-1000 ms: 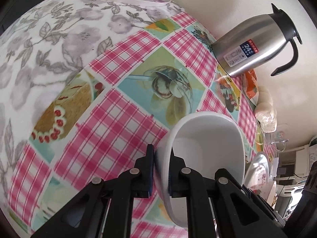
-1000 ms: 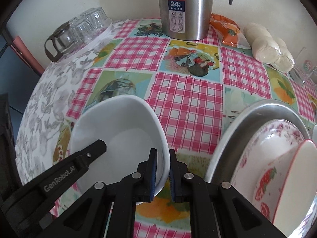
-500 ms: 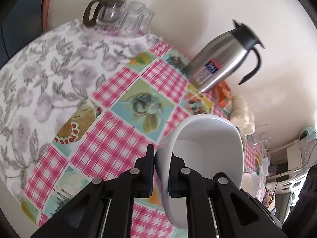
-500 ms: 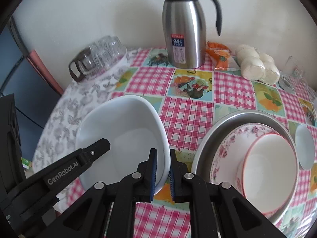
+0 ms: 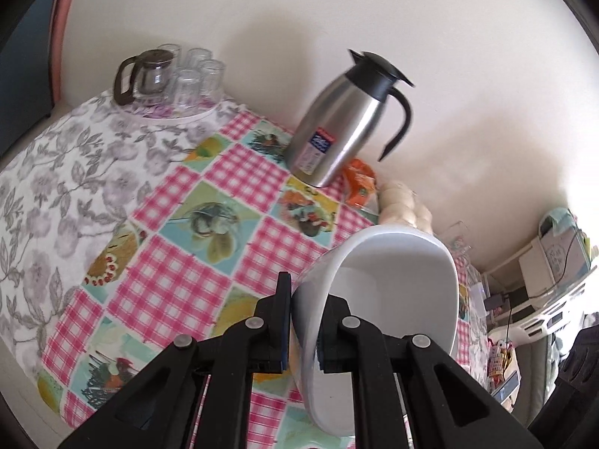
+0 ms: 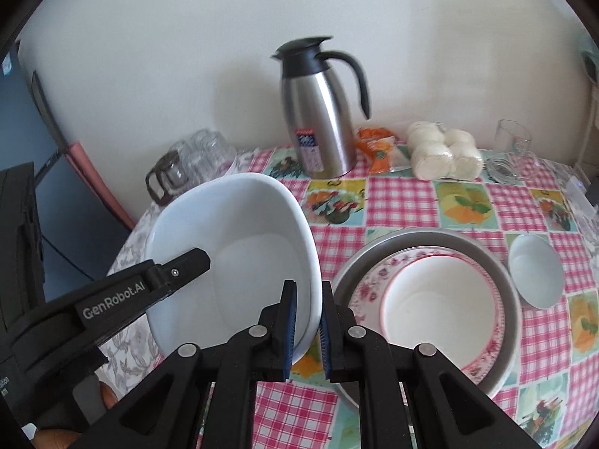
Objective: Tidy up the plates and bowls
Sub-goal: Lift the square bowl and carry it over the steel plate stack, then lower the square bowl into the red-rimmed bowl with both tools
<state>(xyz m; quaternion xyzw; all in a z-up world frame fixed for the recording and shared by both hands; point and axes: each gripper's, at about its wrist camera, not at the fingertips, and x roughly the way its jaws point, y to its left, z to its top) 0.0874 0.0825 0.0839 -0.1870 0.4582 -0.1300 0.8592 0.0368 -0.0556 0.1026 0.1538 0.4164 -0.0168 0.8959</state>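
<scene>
A large white bowl [image 5: 393, 299] [image 6: 243, 247] hangs above the checked tablecloth, held by both grippers. My left gripper [image 5: 305, 292] is shut on its left rim, one finger inside and one outside. On the opposite rim my right gripper [image 6: 307, 299] is shut the same way. The left gripper's inner finger [image 6: 179, 265] shows in the right wrist view, reaching into the bowl. To the right on the table, a metal pan [image 6: 411, 237] holds a floral plate [image 6: 368, 284] with a red-rimmed bowl [image 6: 438, 299] on it. A small white bowl [image 6: 535, 273] sits beside the pan.
A steel thermos jug [image 6: 322, 127] stands at the back by the wall, with an orange packet [image 6: 376, 146] and bagged white buns [image 6: 441, 153] to its right. A tray of glasses with a glass pot [image 5: 168, 78] is at the back left. A clear glass [image 6: 513, 142] stands far right.
Both grippers have risen with the white bowl still clamped between them. The table now lies farther below, and more of the wall and the pan shows.
</scene>
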